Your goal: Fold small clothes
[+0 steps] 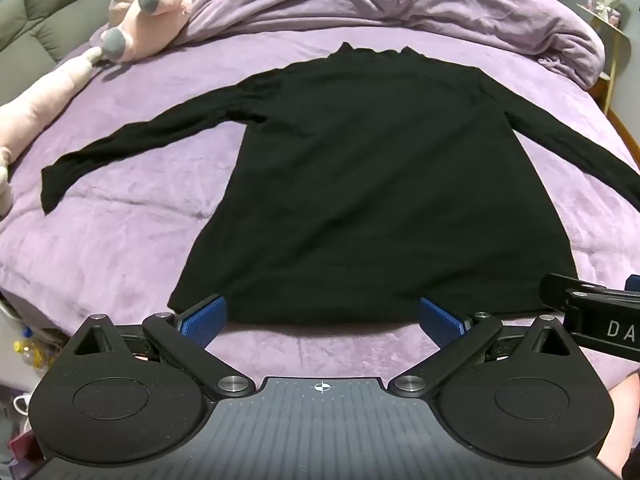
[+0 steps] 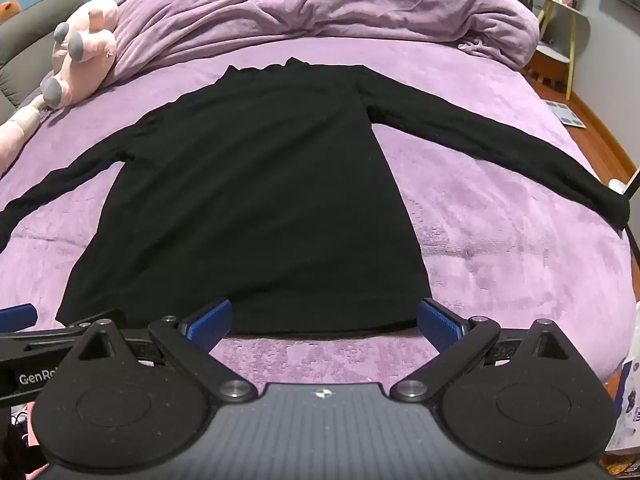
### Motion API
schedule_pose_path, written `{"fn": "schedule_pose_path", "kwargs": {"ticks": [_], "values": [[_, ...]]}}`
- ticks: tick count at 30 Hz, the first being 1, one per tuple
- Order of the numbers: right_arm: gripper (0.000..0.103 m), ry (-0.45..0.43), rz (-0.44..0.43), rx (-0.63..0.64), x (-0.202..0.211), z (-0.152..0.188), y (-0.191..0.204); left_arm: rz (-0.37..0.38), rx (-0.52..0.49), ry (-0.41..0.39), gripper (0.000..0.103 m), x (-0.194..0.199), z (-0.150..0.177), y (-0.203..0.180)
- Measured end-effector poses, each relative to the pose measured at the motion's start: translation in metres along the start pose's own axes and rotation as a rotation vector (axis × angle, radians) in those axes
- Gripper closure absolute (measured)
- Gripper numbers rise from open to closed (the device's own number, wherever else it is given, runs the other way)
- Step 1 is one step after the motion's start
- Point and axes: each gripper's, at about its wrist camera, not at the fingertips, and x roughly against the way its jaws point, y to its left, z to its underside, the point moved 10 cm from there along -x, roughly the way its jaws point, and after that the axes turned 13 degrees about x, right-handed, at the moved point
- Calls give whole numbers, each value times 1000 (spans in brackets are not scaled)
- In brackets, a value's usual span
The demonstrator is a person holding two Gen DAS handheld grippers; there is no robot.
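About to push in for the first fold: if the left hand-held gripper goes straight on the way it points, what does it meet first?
Most likely the bottom hem of the black top, lying flat on the purple blanket. The left hand-held gripper is open with nothing between its fingers; depth is hard to judge, so it might touch blanket just short of the hem.

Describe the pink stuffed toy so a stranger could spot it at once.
Start at the purple bed, where a black long-sleeved top lies spread flat. Beyond its left sleeve, by the rumpled duvet, lies the plush toy: the only pink thing, with grey-tipped feet.
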Motion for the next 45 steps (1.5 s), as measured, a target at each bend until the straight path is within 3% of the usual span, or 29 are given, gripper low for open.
{"fn": "schedule_pose_path", "kwargs": {"ticks": [45], "values": [[4,-13,-21,-26,-1,1,-1,24,34,28,0,-5,3,-2]]}}
